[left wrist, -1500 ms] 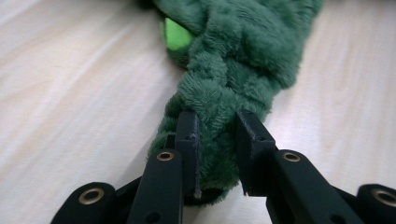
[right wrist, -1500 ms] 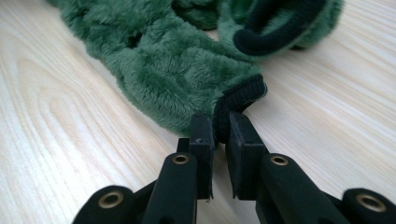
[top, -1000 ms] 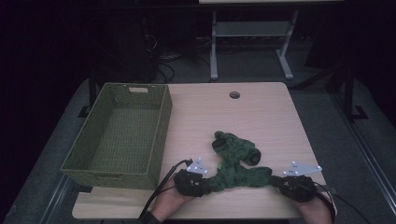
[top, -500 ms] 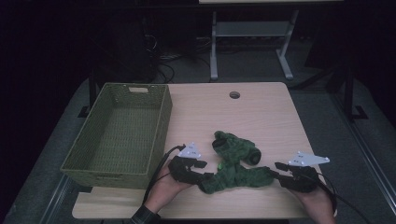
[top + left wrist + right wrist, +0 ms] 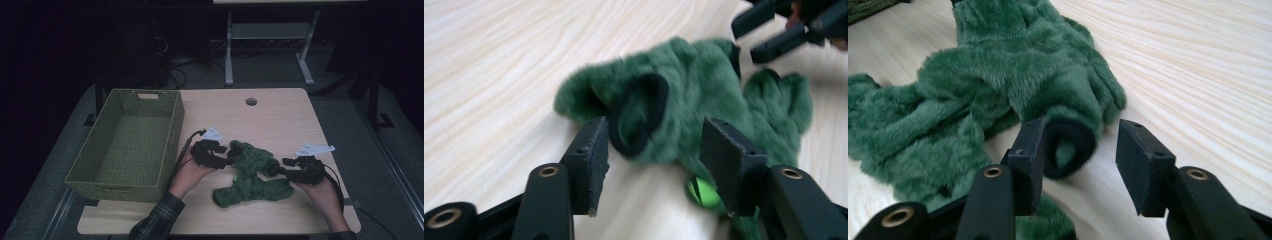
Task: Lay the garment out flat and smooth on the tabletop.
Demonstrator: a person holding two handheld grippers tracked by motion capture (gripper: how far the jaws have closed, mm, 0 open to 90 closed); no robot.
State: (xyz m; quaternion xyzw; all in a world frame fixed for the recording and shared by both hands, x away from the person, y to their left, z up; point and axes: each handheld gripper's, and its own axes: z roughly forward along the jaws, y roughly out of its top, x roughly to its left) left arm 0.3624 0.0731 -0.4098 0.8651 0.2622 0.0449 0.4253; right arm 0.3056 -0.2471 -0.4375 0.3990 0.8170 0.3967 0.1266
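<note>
My left gripper and right gripper, jaws spread and just opening, flank the green fleece garment lying crumpled on the table; each has a cuff between unpressed pads. The basket is empty; folding or stowing seems undone.

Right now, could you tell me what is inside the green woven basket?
The green woven basket looks empty: only its woven floor shows. The near wall hides the strip of floor just behind it.

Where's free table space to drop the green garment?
Bare wood between the garment and the far edge, around the hole. The basket is empty. Crowded near the front, where the left gripper and right gripper flank the garment.
</note>
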